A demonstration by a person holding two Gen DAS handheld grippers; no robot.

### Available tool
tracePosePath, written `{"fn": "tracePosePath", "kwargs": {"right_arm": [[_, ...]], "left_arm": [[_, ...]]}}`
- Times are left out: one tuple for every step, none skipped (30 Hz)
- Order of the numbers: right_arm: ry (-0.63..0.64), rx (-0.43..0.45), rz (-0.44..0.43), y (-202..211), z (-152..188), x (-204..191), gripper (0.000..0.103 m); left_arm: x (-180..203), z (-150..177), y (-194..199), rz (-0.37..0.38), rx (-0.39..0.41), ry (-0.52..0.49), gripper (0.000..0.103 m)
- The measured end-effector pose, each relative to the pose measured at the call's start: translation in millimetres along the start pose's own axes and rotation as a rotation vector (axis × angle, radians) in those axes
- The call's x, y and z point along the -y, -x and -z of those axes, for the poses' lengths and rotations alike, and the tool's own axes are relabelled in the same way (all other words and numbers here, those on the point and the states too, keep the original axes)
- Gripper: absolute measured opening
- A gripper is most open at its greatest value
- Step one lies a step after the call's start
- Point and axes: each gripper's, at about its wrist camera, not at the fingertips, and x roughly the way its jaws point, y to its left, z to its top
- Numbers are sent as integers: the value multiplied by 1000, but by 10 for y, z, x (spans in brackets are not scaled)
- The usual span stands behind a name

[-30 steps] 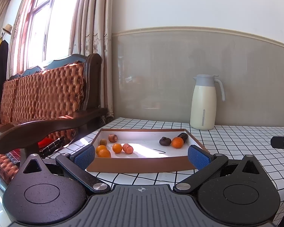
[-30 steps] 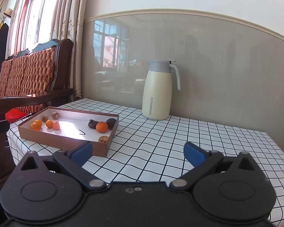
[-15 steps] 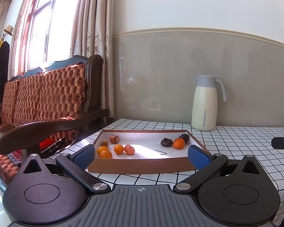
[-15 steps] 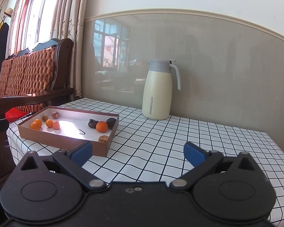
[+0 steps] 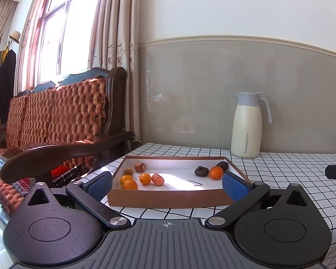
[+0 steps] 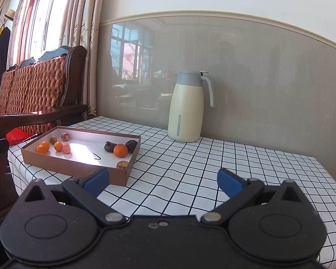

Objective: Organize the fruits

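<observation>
A shallow brown cardboard box [image 5: 168,198] [image 6: 78,168] with a white floor sits on the checked tablecloth. Its left side holds several small oranges [image 5: 145,178] [image 6: 42,147], a pinkish fruit [image 5: 157,179] and brownish fruits [image 5: 140,167]. Its right side holds one orange [image 5: 216,172] [image 6: 120,150] between dark fruits [image 5: 201,171] [image 6: 109,146]. A halved fruit [image 6: 122,164] lies in the near right corner. My left gripper [image 5: 167,185] stands open just short of the box's front wall. My right gripper [image 6: 162,179] is open over bare cloth to the right of the box. Neither holds anything.
A cream thermos jug [image 5: 246,126] [image 6: 187,107] stands at the back by the grey wall. A wooden sofa [image 5: 56,121] with orange cushions runs along the table's left edge. The checked tablecloth [image 6: 212,168] stretches bare to the right of the box.
The left wrist view has drifted slightly, so the box and jug sit a little further right and lower. The right gripper has hardly moved. Both stay open.
</observation>
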Motion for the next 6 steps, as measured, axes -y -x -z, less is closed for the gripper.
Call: {"fn": "tracePosePath", "kwargs": {"right_arm": [[1, 0, 0, 0, 0, 2, 97], [1, 1, 0, 0, -1, 2, 97], [1, 1, 1, 2, 0, 0, 97], [1, 2, 0, 1, -5, 7, 97], [2, 2, 1, 3, -6, 8, 97], [1, 2, 1, 3, -6, 9, 97]], "left_arm": [[-5, 1, 5, 7, 2, 2, 103], [-7, 2, 4, 15, 1, 3, 103], [-6, 2, 5, 10, 3, 3, 103], [-5, 2, 6, 5, 3, 4, 103], [-9, 1, 3, 8, 0, 5, 103], [-9, -1, -1, 4, -1, 5, 103]]}}
